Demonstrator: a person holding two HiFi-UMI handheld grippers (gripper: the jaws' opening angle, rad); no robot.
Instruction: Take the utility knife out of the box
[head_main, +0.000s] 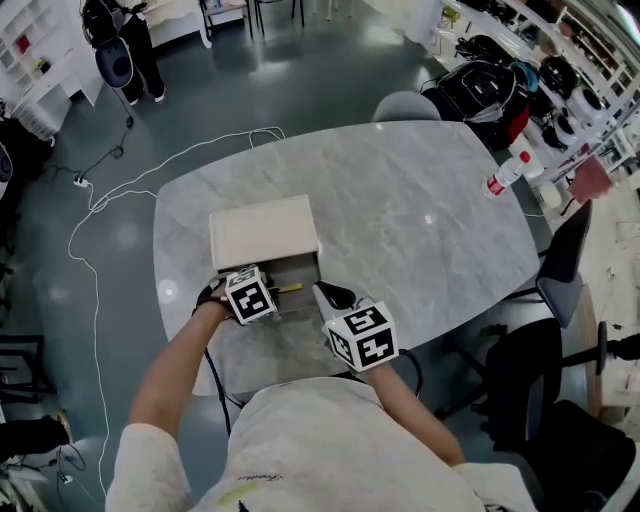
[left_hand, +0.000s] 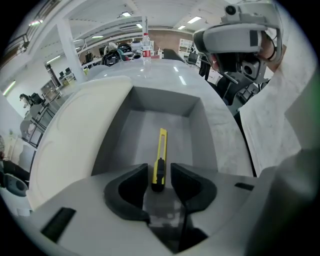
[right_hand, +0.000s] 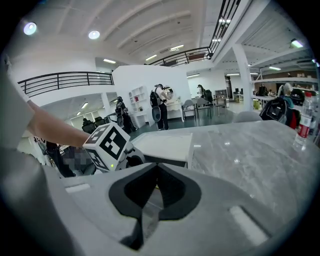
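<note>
A yellow utility knife (left_hand: 160, 159) with a black slider lies on the grey floor of the open box (left_hand: 145, 120). The box's white lid (head_main: 263, 231) lies beside it, on its far side in the head view. My left gripper (left_hand: 161, 172) points steeply down into the box. It is open, with the knife's near end in the gap between the jaws and not touching either pad. My right gripper (right_hand: 156, 169) hovers just right of the box near the table's front edge. Its jaws are shut, tips together, with nothing held. In the head view the knife (head_main: 290, 288) shows only as a yellow sliver.
The box sits near the front of a grey marble table (head_main: 400, 210). A water bottle (head_main: 507, 175) with a red label stands at the table's right edge. Chairs (head_main: 560, 262) and a black backpack (head_main: 478, 90) stand on the right. A white cable (head_main: 100, 205) runs over the floor at left.
</note>
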